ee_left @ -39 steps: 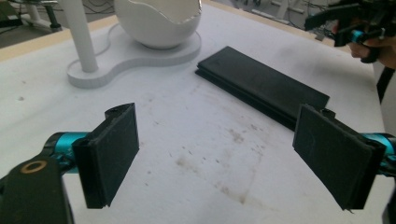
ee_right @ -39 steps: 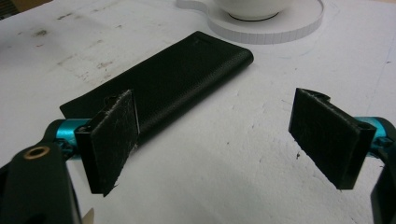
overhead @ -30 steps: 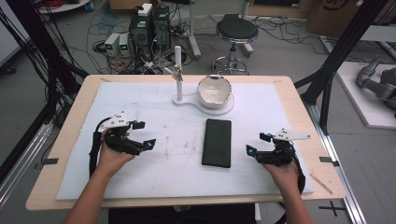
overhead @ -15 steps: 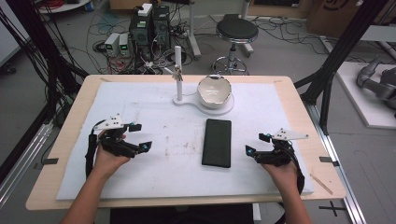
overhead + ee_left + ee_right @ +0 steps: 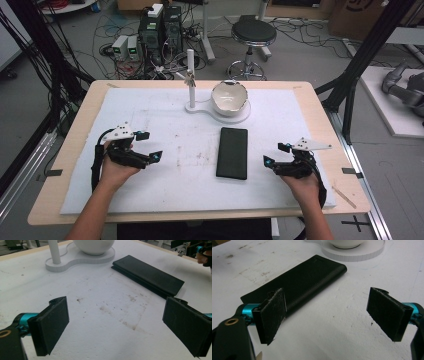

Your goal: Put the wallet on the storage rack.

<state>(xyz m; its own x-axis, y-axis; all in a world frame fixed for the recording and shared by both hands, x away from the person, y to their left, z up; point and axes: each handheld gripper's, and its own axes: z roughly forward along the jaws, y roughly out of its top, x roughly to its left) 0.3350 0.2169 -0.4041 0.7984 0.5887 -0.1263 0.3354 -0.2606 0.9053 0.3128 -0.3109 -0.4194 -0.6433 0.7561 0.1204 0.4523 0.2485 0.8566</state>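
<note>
A flat black case (image 5: 232, 152) lies lengthwise on the white mat (image 5: 180, 175), right of centre. My left gripper (image 5: 150, 145) rests on the mat to its left, open, with nothing between its jaws. My right gripper (image 5: 275, 154) sits just right of the case, open and empty too. In the left gripper view the gripper (image 5: 118, 326) points across stained mat at the black case (image 5: 150, 275). In the right gripper view the gripper (image 5: 330, 313) has its left jaw just in front of the near end of the case (image 5: 299, 282).
At the back stands a white base (image 5: 202, 107) with an upright post (image 5: 191, 70) carrying hanging keys, and a white bowl (image 5: 230, 96) on it. The wooden table edge (image 5: 330, 125) frames the mat. Cables, boxes and a stool (image 5: 253, 32) are on the floor beyond.
My left gripper has shifted slightly left and toward the near edge, still open. The right gripper and the case have not moved.
</note>
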